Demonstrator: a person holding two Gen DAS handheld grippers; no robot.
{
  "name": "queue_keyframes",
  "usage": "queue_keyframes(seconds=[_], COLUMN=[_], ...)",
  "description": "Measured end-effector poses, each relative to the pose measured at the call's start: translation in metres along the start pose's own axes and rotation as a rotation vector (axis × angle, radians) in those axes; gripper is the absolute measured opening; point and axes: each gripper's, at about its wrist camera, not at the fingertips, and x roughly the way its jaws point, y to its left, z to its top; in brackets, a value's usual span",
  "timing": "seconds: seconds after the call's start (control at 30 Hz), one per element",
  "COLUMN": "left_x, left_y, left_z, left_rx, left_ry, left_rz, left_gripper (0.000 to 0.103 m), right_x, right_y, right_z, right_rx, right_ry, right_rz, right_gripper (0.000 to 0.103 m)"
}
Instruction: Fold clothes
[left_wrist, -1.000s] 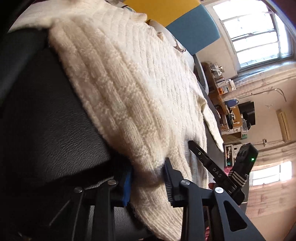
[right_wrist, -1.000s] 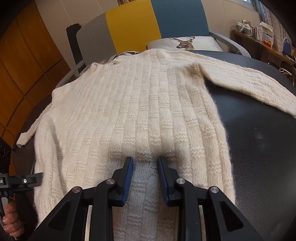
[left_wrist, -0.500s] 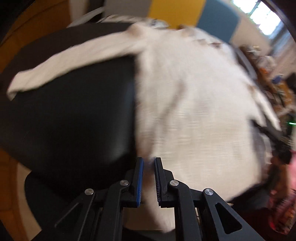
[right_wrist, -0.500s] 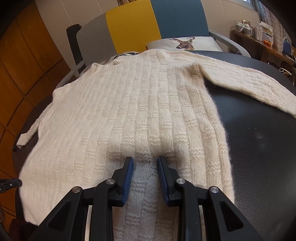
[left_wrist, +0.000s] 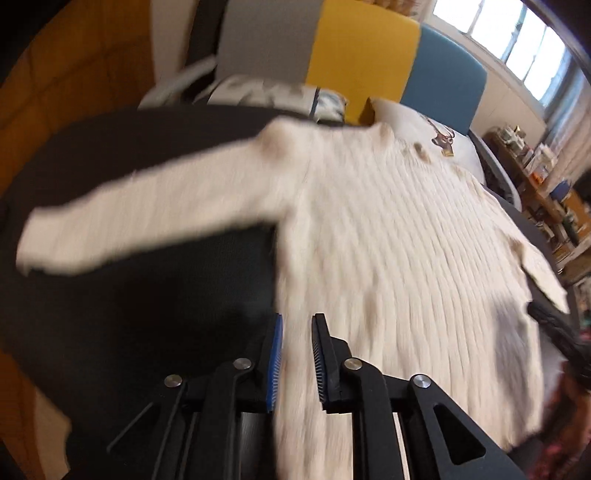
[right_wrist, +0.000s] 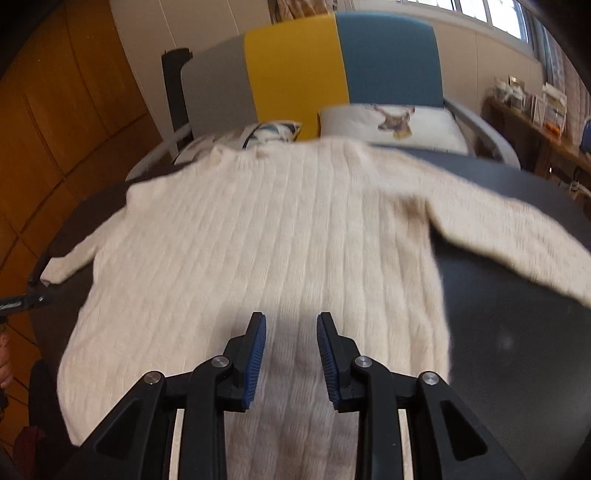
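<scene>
Cream knit sweater (right_wrist: 266, 236) is spread flat on the dark round table (right_wrist: 517, 332), sleeves out to both sides. Left gripper (left_wrist: 296, 356) has the hem edge running between its jaws, which are opening – can't tell if the pads actually pinch it. Right gripper (right_wrist: 291, 356) is also opening over the hem – looks parted, not gripping

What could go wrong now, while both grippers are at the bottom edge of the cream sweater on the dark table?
1. The left gripper has the sweater hem between its fingers while they are opening, so the fabric may slip out.
2. The right gripper also has knit between its fingers and is opening; an uneven hold could skew the fold.
3. Both sleeves lie spread toward the edges of the table; the left sleeve could slide off if the body is pulled.
</scene>
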Motion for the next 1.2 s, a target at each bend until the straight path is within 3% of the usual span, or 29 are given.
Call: queue_keyframes(seconds=[0.17, 0.27, 0.43, 0.63, 0.87, 0.97, 1.1, 1.2], left_x=[0.059, 0.077, 0.093, 0.112, 0.12, 0.121, 0.093, 0.062], left_y=[-0.042, -0.042, -0.027, -0.048, -0.054, -0.061, -0.057, -0.054], left_z=[0.052, 0.066, 0.084, 0.092, 0.1, 0.096, 0.085, 0.064], left_rx=[0.044, 0.085, 0.102, 0.253, 0.202, 0.256, 0.289, 0.266], left_ry=[0.006, -0.017, -0.035, -0.098, -0.147, -0.157, -0.14, -0.144], left_rz=[0.065, 0.136, 0.211, 0.327, 0.384, 0.426, 0.322, 0.226], left_gripper=[0.019, 0.019, 0.019, 0.019, 0.019, 0.019, 0.019, 0.019], right_x=[0.04, 0.073, 0.124, 0.129, 0.11, 0.108, 0.068, 0.031], right_y=[-0.008, -0.023, -0.051, -0.068, -0.107, -0.105, -0.098, -0.067], right_z=[0.052, 0.084, 0.109, 0.107, 0.093, 0.095, 0.083, 0.056], right_rx=[-0.108, -0.139, -0.101, -0.103, 0.02, 0.016, 0.099, 0.036], right_ry=[0.053, 0.088, 0.144, 0.117, 0.095, 0.093, 0.051, 0.073], right_rz=[-0.107, -0.154, -0.181, -0.242, -0.249, -0.237, -0.078, -0.003], right_gripper=[0.029, 0.029, 0.029, 0.029, 0.033, 0.033, 0.033, 0.033])
